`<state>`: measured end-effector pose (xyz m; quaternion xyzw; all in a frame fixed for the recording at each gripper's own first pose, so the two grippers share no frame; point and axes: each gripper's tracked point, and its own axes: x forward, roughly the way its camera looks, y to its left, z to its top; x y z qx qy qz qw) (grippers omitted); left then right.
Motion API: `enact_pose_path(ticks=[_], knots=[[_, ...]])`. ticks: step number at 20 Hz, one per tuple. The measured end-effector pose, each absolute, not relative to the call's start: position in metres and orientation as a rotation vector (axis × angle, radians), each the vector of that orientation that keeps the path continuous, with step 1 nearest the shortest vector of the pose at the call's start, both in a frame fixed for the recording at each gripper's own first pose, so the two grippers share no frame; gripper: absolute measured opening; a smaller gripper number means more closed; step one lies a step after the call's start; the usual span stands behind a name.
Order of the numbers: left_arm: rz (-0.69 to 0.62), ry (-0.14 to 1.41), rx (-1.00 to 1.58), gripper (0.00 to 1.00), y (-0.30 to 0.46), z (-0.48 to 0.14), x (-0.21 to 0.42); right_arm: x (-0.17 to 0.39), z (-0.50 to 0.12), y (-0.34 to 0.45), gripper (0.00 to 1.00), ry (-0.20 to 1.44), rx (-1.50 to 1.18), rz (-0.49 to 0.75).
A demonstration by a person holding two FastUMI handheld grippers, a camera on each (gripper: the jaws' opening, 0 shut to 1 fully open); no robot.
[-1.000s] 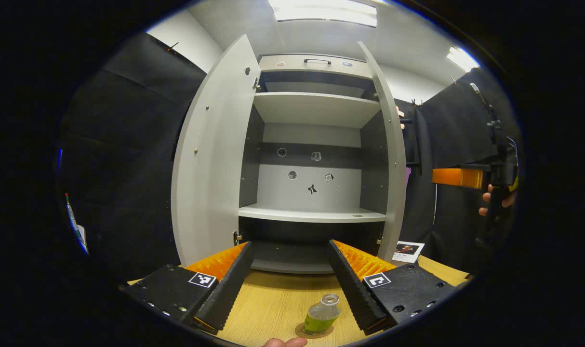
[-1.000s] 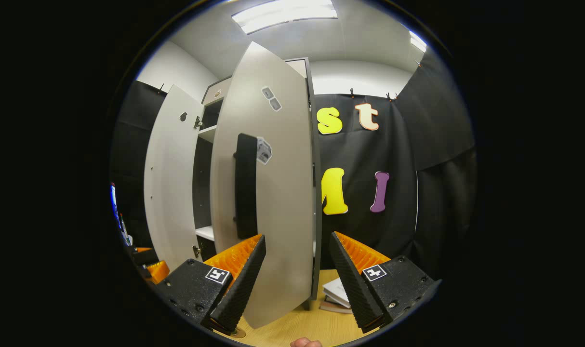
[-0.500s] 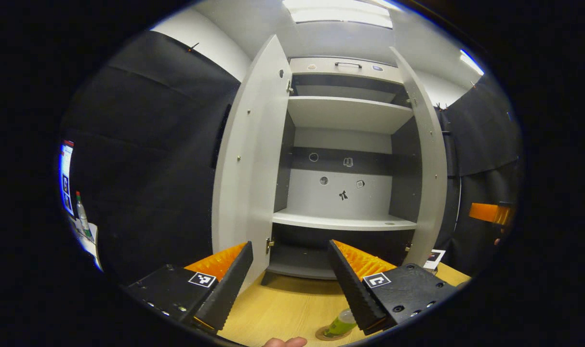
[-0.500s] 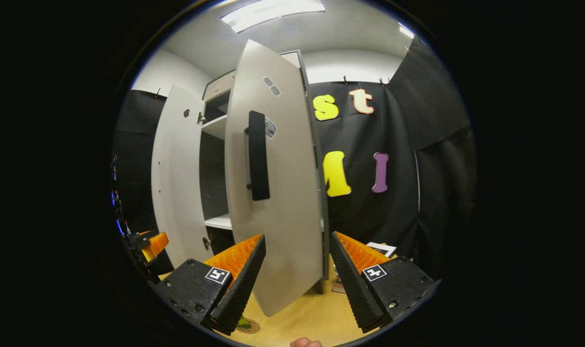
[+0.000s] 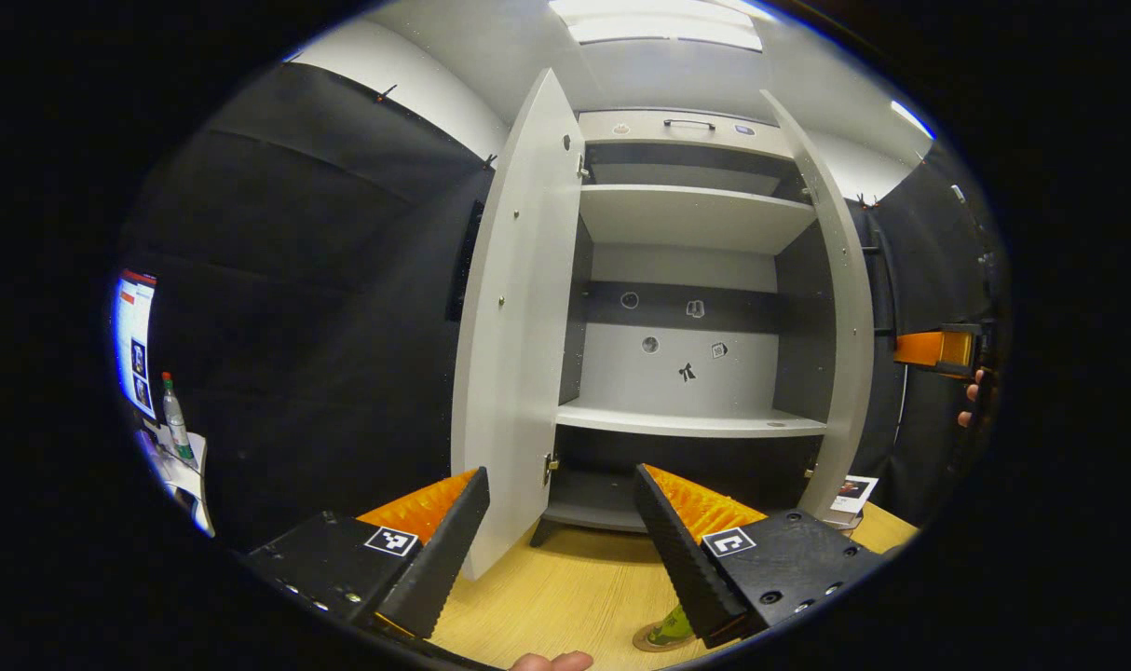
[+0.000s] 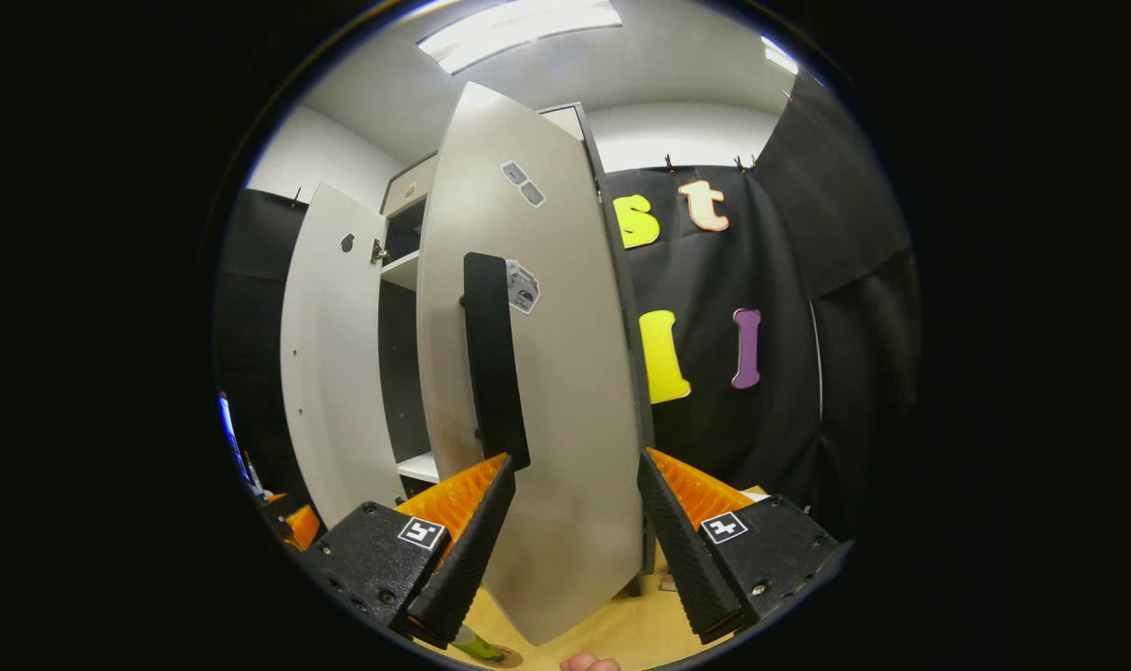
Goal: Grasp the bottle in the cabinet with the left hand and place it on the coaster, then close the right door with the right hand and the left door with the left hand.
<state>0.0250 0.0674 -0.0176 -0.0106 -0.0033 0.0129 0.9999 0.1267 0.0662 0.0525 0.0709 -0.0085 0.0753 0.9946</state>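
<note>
The grey cabinet stands on the wooden table with both doors swung out. Its left door and right door frame bare shelves. The green bottle stands on the round coaster, half hidden behind a finger of my open left gripper, which holds nothing. My right gripper is open, close to the outer face of the right door, just below its black handle. The bottle peeks in at the bottom edge. The right gripper sits beyond the right door.
A photo card lies on the table by the cabinet's right foot. A screen and a spray bottle stand far left. A hand holds the right gripper. The left door stands open wide.
My left gripper has swung left and away from the bottle, which slid to the view's lower right. My right gripper has come closer to the right door's outer face.
</note>
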Motion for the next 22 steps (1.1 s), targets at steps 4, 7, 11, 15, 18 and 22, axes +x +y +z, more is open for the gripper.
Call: enact_pose_path(ticks=[4, 7, 11, 15, 18, 22], knots=[[0.044, -0.001, -0.022, 0.95, 0.078, -0.018, 0.031, 0.129, 0.055, 0.073, 0.82, -0.023, 0.162, 0.167], [0.082, -0.001, -0.027, 0.99, 0.100, -0.011, 0.039, 0.117, 0.047, 0.066, 0.82, -0.033, 0.154, 0.154], [0.223, -0.006, 0.007, 0.95, 0.158, 0.004, 0.055, 0.093, 0.016, 0.055, 0.82, -0.007, 0.115, 0.150], [0.372, -0.029, 0.032, 0.95, 0.222, 0.030, 0.067, 0.069, -0.022, 0.054, 0.82, 0.056, 0.067, 0.158], [0.445, -0.076, 0.018, 0.95, 0.259, 0.056, 0.081, 0.058, -0.041, 0.049, 0.82, 0.104, 0.036, 0.151], [0.418, -0.130, -0.008, 0.95, 0.273, 0.098, 0.123, 0.055, -0.042, 0.044, 0.82, 0.118, 0.016, 0.141]])
